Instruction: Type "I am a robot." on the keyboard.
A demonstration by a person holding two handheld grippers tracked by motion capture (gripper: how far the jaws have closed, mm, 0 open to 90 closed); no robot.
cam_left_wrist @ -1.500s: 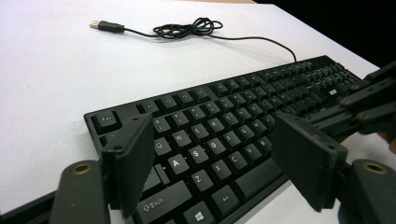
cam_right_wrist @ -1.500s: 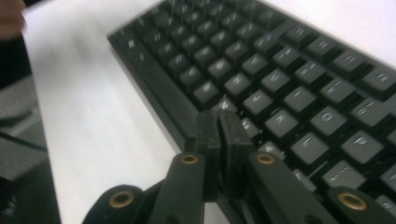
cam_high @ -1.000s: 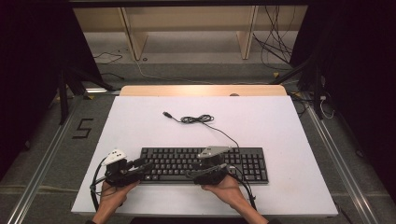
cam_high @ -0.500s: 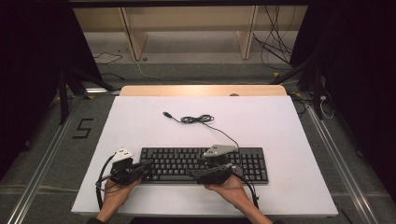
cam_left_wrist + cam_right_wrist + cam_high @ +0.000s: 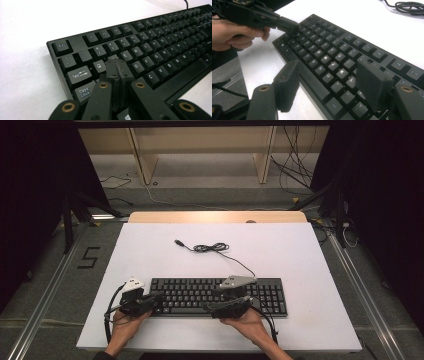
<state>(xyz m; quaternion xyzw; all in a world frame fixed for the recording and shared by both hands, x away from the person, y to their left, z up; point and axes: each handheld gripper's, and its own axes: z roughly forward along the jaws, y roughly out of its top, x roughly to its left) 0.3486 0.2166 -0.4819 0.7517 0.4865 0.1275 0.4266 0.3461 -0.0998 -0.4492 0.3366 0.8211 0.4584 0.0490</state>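
- Keyboard (image 5: 218, 297) lies at the worktop's (image 5: 150, 250) near edge.
- Left gripper (image 5: 117, 67), jaws just closed together on nothing, presses keys at the keyboard's left end.
- Right gripper (image 5: 329, 85), just widened, hovers over the keyboard's middle keys, likely typing next.

Black keyboard (image 5: 220, 296) lies flat along the white table's near edge

The flat black plastic keyboard (image 5: 220, 296) spans the near middle of the white bench (image 5: 150, 255), with bare board to its left, right and behind. A coiled black cable (image 5: 212, 248) lies on the far half, trailing to the keyboard's back edge.
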